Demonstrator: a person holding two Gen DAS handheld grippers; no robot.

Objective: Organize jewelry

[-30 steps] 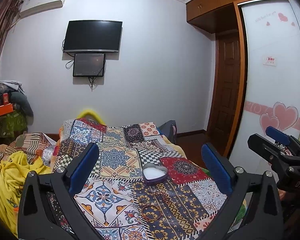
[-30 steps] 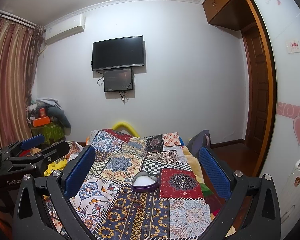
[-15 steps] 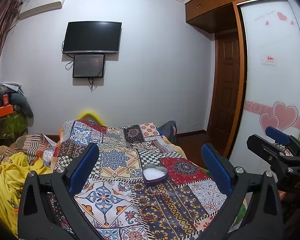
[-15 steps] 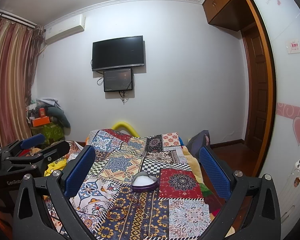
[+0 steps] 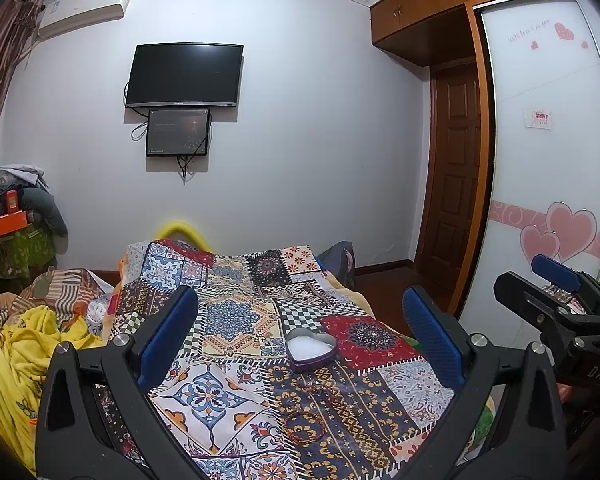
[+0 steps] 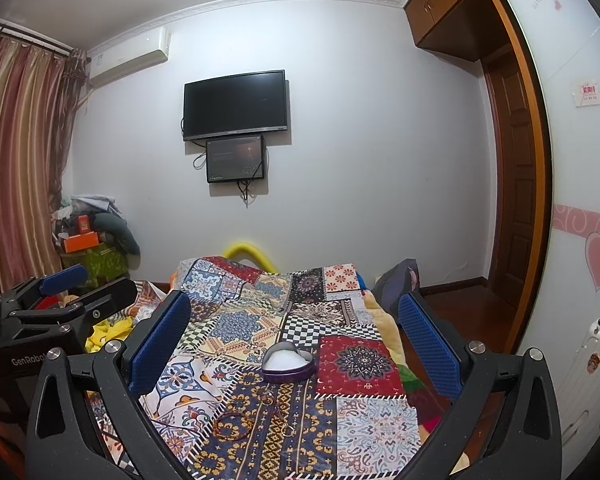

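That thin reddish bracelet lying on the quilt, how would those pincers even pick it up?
From above, judging by its pose: the bracelet lies flat on the patterned quilt, so one finger goes inside the ring, one outside, pinching a single strand. The near arc looks freest.

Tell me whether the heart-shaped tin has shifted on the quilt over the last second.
No. The heart-shaped tin sits at the same corner of the red patch as before, in both wrist views; the bracelet also lies unchanged.

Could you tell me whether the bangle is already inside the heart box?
No, the bangle lies on the quilt, nearer the camera than the heart box.
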